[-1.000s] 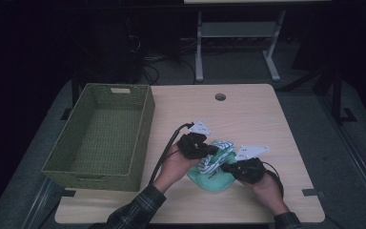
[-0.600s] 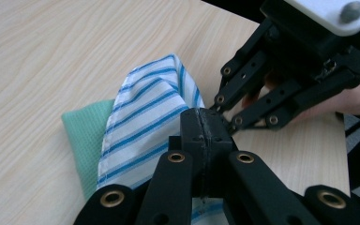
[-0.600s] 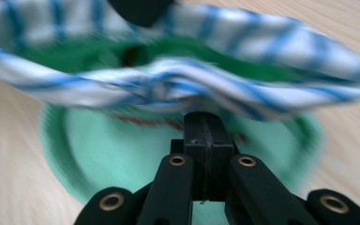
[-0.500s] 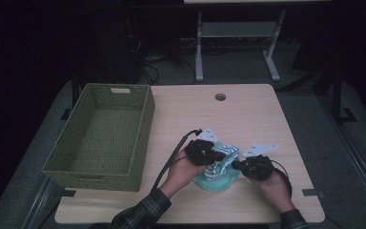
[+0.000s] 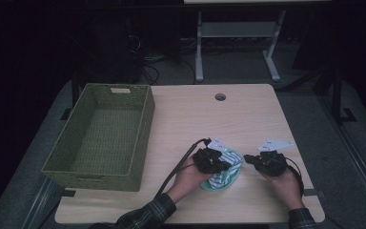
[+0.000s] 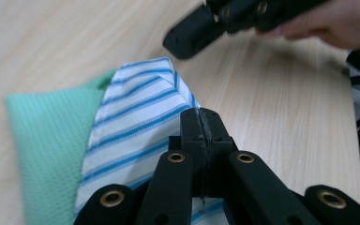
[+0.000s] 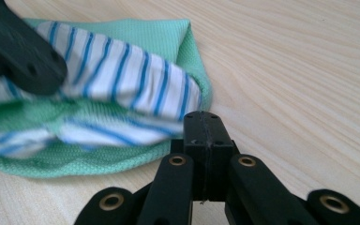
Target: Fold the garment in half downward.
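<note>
Both hands are reaching in low from the table's near edge, the left gripper (image 5: 218, 164) sitting over the folded cloth (image 5: 225, 175), the right gripper (image 5: 255, 160) just beside it. Both are showing jaws pressed together, pinching nothing. The cloth, green with blue-striped white, is lying right of the basket (image 5: 106, 172).

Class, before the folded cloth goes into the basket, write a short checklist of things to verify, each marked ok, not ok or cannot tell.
1. Cloth lies folded on the table: ok.
2. Left gripper over the cloth: ok.
3. Left gripper has a hold on the cloth: cannot tell; jaws shut.
4. Right gripper holds the cloth: not ok; shut beside it.
5. Basket has room: ok.
</note>
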Available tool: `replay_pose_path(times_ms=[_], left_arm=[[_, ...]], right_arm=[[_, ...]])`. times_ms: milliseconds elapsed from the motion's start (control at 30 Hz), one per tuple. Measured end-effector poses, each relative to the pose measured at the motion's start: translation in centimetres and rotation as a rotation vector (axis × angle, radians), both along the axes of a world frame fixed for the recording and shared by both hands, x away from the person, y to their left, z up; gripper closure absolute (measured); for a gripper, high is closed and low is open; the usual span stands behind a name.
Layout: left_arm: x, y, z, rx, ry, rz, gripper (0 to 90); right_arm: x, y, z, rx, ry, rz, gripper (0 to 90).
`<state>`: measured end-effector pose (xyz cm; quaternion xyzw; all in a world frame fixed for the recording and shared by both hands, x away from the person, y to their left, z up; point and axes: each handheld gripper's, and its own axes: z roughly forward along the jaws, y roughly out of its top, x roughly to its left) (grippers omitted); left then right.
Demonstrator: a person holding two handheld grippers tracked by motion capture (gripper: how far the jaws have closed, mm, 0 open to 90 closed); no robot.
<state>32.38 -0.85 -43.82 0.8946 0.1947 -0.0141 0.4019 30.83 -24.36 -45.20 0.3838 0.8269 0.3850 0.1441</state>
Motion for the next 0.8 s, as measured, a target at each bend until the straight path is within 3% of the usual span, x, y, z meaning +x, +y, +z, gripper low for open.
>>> replay_pose_path(times_ms=[100,300,467,567,667,800], left_arm=[[-0.2,-0.4,-0.9,0.028,0.004,-0.015,89.2],[-0.3,-0.5,-1.2,0.024,0.013,-0.018,87.7],[-0.4,0.0,-0.4,0.007,0.004,-0.021,75.1],[-0.5,0.5,0.4,-0.008,-0.004,-0.013,72.1],[-0.7,1.3,1.1,-0.017,-0.008,-0.002,72.1],[-1.1,2.9,1.9,-0.017,-0.013,0.009,81.8]], right_arm=[[0.0,-0.1,0.0,0.002,-0.001,-0.001,89.6],[0.1,-0.1,0.0,0.014,0.002,0.000,89.6],[0.0,-0.1,0.1,0.023,-0.004,0.004,89.5],[0.0,-0.1,0.3,0.024,-0.002,0.011,88.6],[0.2,0.0,0.5,0.027,-0.006,0.020,88.7],[0.9,0.1,1.0,0.034,-0.015,0.034,89.5]])
